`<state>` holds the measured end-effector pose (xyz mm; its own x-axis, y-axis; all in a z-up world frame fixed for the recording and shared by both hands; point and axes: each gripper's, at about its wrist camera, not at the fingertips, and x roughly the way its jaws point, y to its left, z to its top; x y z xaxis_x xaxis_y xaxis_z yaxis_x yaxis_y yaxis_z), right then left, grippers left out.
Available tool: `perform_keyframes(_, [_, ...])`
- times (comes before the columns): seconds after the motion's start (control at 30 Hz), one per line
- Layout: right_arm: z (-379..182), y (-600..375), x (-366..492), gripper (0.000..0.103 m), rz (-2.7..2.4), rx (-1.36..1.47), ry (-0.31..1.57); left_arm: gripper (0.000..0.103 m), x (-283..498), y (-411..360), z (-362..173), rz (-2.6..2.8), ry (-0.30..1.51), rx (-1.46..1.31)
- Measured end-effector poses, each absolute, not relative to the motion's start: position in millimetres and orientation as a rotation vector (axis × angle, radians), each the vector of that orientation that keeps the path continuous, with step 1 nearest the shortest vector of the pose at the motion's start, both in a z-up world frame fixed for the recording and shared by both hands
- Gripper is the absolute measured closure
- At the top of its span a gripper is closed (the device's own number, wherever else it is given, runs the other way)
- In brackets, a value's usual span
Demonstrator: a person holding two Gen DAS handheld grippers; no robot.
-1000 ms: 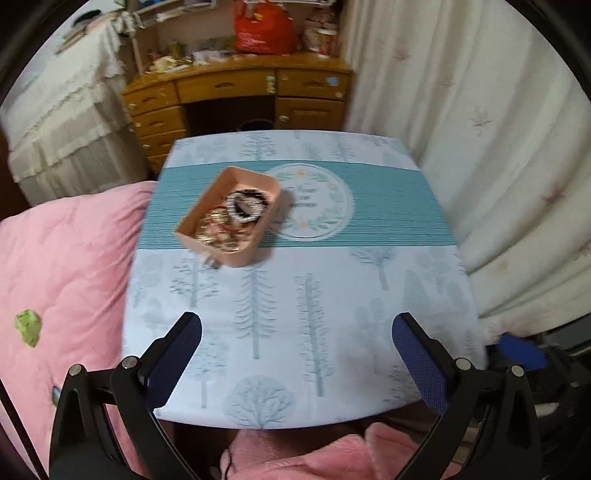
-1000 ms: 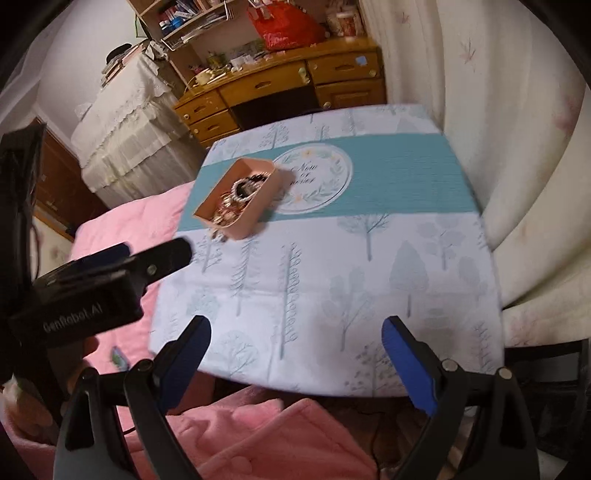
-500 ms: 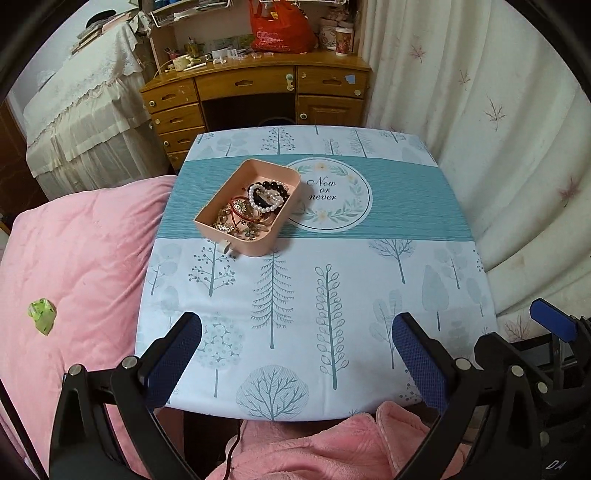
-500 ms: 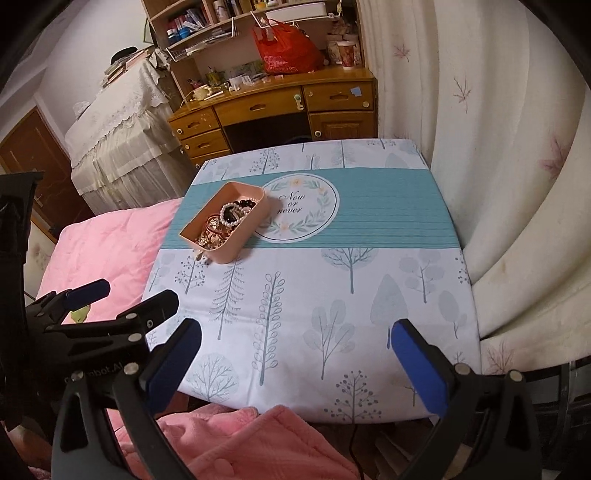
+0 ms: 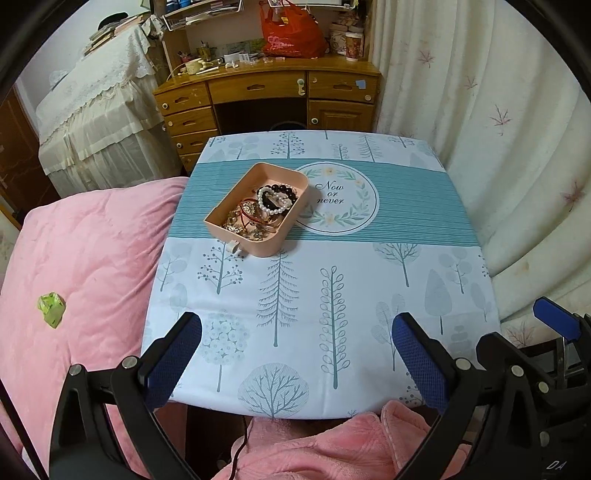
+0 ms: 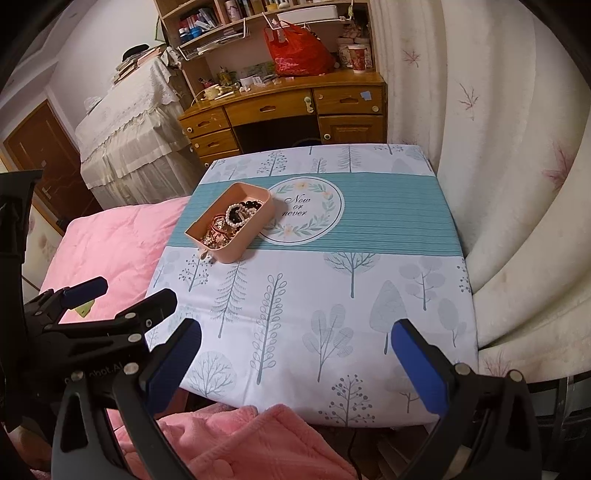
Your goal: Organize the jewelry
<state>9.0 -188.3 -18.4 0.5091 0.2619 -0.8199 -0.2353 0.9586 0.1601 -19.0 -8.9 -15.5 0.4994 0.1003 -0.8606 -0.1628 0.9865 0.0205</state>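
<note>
Both tongs hang above the near edge of the worktop [image 5: 406,266], and both are released, with their blue pads wide apart and nothing between them. The left tongs [image 5: 297,354] point toward the middle of the tree-printed cloth [image 5: 325,295]. The right tongs [image 6: 295,358] point the same way, and in the right wrist view the left tongs [image 6: 122,295] show at the left side, over the edge of the pink quilt [image 6: 110,243].

The pink tray [image 5: 236,206] stands on the far left part of the worktop, partly on the teal band [image 5: 417,206] of the cloth and just beside the round "Now or never" emblem [image 5: 340,201], whose left edge it covers a little. It is turned at an angle to the worktop edges. The jewelry [image 5: 255,218] lies inside it in one heap: a white pearl bracelet [image 5: 271,201] on top, a dark bead bracelet [image 5: 286,189] behind it, a red cord [image 5: 246,212] and gold-coloured pieces toward the near corner. A small white piece [image 5: 233,246] lies on the cloth, touching or almost touching the near corner of the tray; I cannot tell what it is.

Behind the worktop stands a wooden desk [image 5: 266,88] with a red bag [image 5: 291,33] on it. A curtain [image 5: 480,110] hangs at the right.
</note>
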Motion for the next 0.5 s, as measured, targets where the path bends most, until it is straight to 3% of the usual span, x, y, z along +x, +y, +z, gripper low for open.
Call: perform_keyframes(0.5, [-18, -189, 3, 0.000, 0.318, 0.019, 0.985, 0.001, -32, -15, -13, 0.183, 1.027, -0.067])
